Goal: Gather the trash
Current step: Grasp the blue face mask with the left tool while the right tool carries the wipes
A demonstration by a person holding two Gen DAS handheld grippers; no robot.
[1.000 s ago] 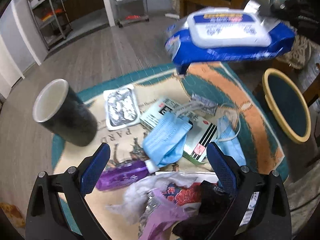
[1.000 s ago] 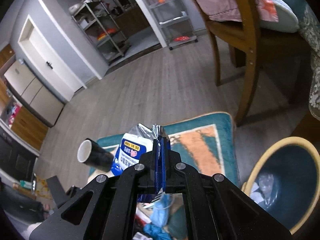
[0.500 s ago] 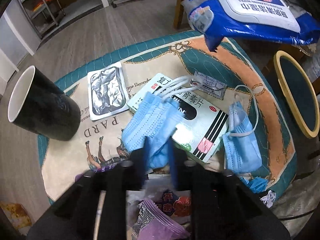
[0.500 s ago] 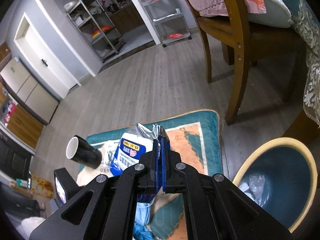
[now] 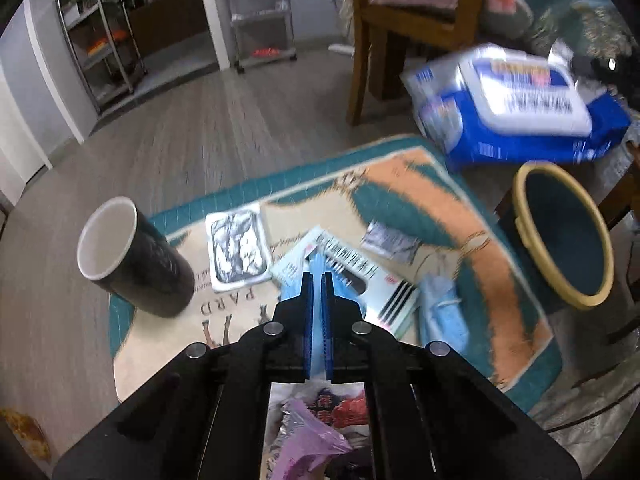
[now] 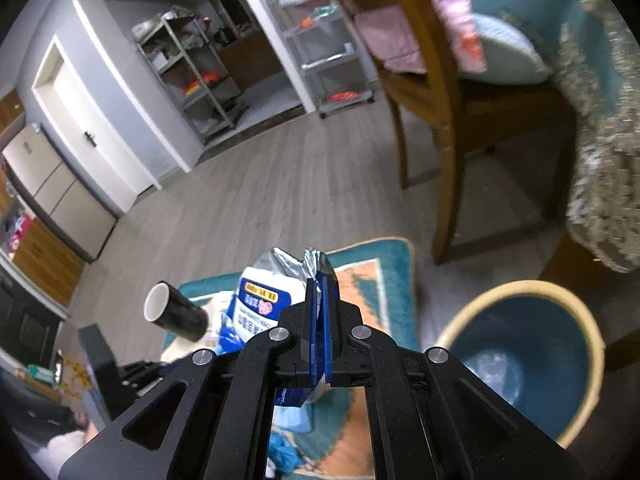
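Since a second ago, the left gripper (image 5: 317, 280) has been closed from wide apart onto a blue face mask (image 5: 316, 268), which is now pinched between its fingers and lifted off the rug (image 5: 472, 248). The wipes pack (image 5: 516, 104) has been carried further right and is now held in the air close above the bin (image 5: 560, 236). It is gripped by its crinkled foil end, clamped in the right gripper (image 6: 319, 280), so that the bulk of the pack hangs free and can drop cleanly once released; it is judged to be almost at the point of release. The bin stands on the floor just beside the rug's right edge, seemingly so that both hands can reach it, and a clear wrapper already lies in its bottom in the right wrist view. On the rug are left a black cup (image 5: 132, 256), a foil blister sheet (image 5: 238, 248), a medicine box (image 5: 360, 276), a small sachet (image 5: 386, 240), a second mask (image 5: 442, 316) and crumpled wrappers (image 5: 316, 428) near the camera. Much of the collecting is judged still to be done.
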